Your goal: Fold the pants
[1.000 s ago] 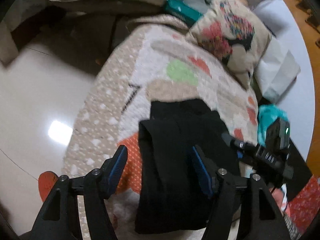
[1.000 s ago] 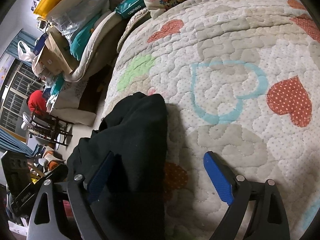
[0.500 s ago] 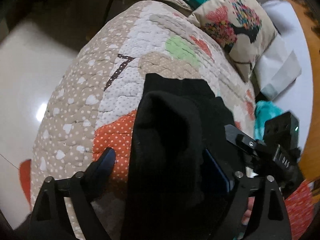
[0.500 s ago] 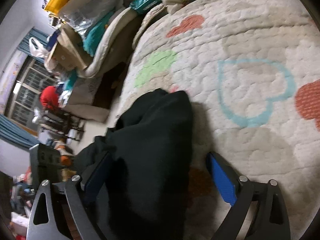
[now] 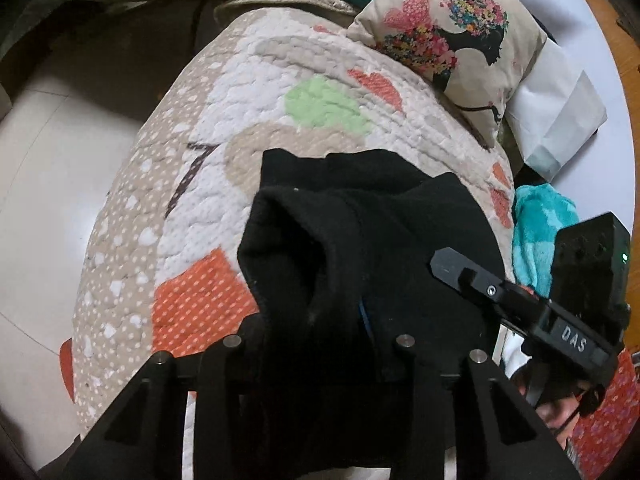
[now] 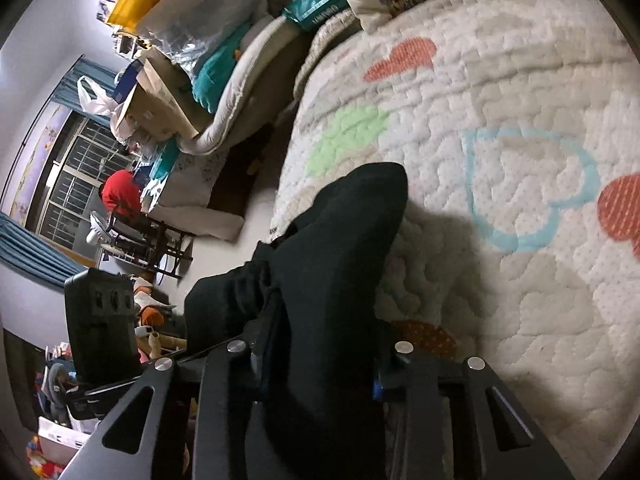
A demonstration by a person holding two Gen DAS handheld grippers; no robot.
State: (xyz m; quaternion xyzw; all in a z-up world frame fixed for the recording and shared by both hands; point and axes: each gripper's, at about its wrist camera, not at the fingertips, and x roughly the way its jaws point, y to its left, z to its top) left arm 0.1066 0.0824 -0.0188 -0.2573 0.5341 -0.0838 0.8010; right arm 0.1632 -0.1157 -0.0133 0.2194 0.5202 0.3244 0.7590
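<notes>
The black pants (image 5: 360, 240) lie bunched on a heart-patterned quilt (image 5: 240, 120) near the bed's left edge. My left gripper (image 5: 316, 320) is shut on a thick fold of the black pants, which hides its pads. The pants also show in the right wrist view (image 6: 336, 248), where my right gripper (image 6: 320, 356) is shut on another fold of them, lifted a little off the quilt (image 6: 520, 280). The other gripper's black body (image 5: 560, 312) shows at the right of the left wrist view.
A floral pillow (image 5: 448, 36) and a white paper bag (image 5: 560, 120) sit at the head of the bed. A teal cloth (image 5: 540, 232) lies to the right. Tiled floor (image 5: 52, 184) lies left of the bed. Piled bedding and boxes (image 6: 180, 60) stand beyond.
Both grippers were open astride the pants; they have closed on folds of the black fabric and raised it slightly. The views have moved in closer.
</notes>
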